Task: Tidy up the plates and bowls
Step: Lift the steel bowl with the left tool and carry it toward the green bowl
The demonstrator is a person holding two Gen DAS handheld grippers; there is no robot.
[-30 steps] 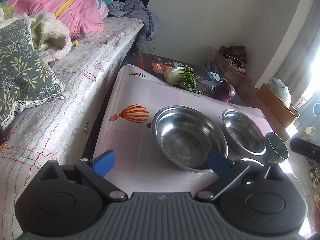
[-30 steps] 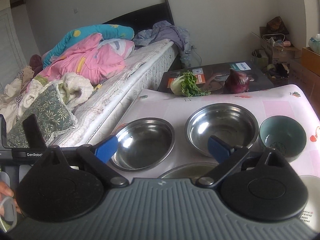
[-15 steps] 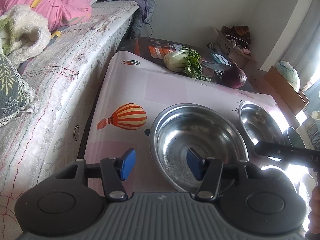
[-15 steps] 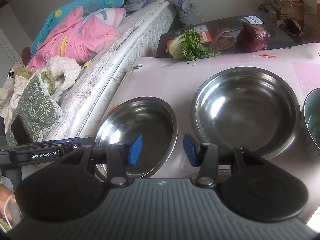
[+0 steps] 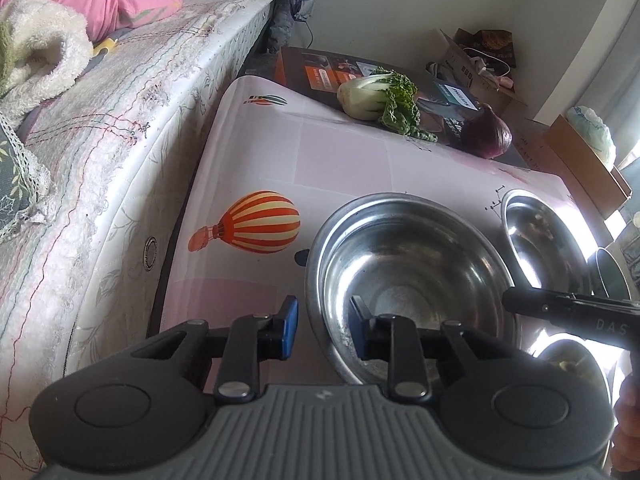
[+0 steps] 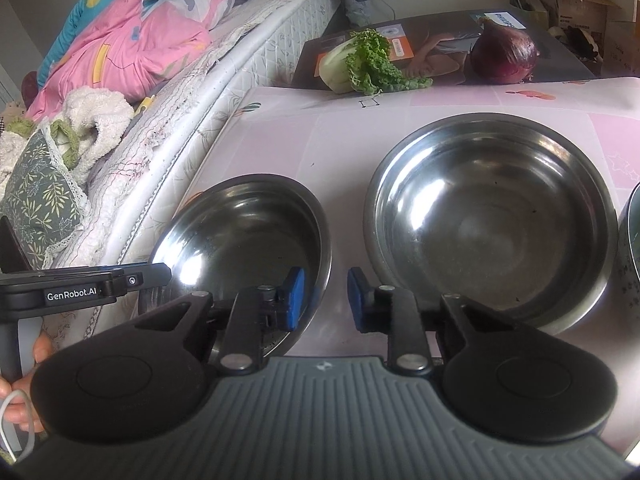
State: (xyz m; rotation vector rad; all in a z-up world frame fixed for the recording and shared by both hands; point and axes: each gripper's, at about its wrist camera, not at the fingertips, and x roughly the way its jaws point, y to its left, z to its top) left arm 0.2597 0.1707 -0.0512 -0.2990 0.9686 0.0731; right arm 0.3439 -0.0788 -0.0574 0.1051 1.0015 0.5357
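Left gripper (image 5: 323, 327), jaws part-spread, straddled the near rim of the left steel bowl (image 5: 408, 276); right gripper (image 6: 325, 299), likewise spread, straddled that bowl's opposite rim (image 6: 244, 248). The second bowl (image 6: 492, 220) sat apart on the table (image 6: 344, 140); nothing appeared stacked yet.

Each tool (image 5: 323, 332) (image 6: 324, 300) has a ribbed grey body, two round black housings, black arms with silver screws and blue pads (image 5: 289, 327). "GenRobot.AI" is printed in white on the left one's side; bare fingers (image 6: 20, 404) show beside a white cable (image 6: 16, 428).
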